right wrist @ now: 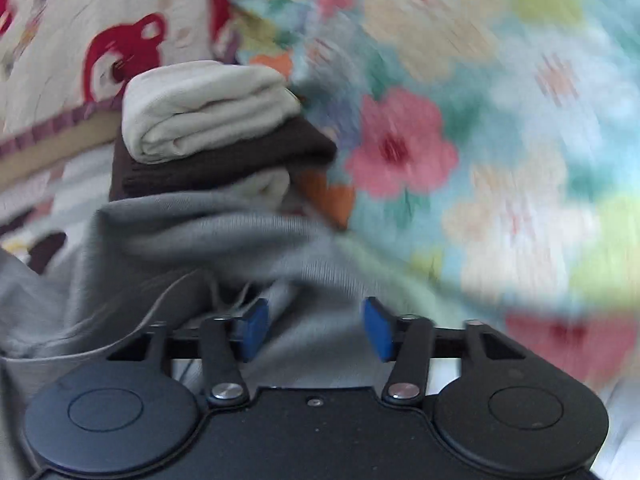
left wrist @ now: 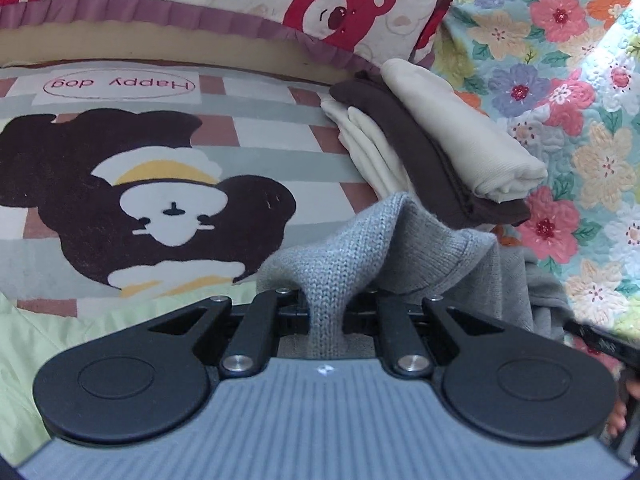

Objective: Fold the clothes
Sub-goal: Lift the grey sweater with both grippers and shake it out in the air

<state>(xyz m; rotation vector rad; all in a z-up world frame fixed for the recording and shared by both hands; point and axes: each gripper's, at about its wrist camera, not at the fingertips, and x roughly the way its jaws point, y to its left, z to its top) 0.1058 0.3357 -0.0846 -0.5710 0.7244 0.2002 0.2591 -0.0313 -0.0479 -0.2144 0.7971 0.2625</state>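
1 legible inscription is recorded in the left wrist view: "Happy dog" (left wrist: pixel 119 83), printed upside down inside a thin oval outline on a white panel of the striped dog-print blanket (left wrist: pixel 256 128) — above the cartoon dog figure. In the right wrist view no text can be read — the frame is heavily blurred.

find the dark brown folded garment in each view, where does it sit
Left wrist: the dark brown folded garment lies upper right of centre, sandwiched in the stack, running diagonally above the grey knit sweater.
Right wrist: it sits upper left of centre, under the cream folded top piece.
Shared landmark: the red bear print behind the stack.
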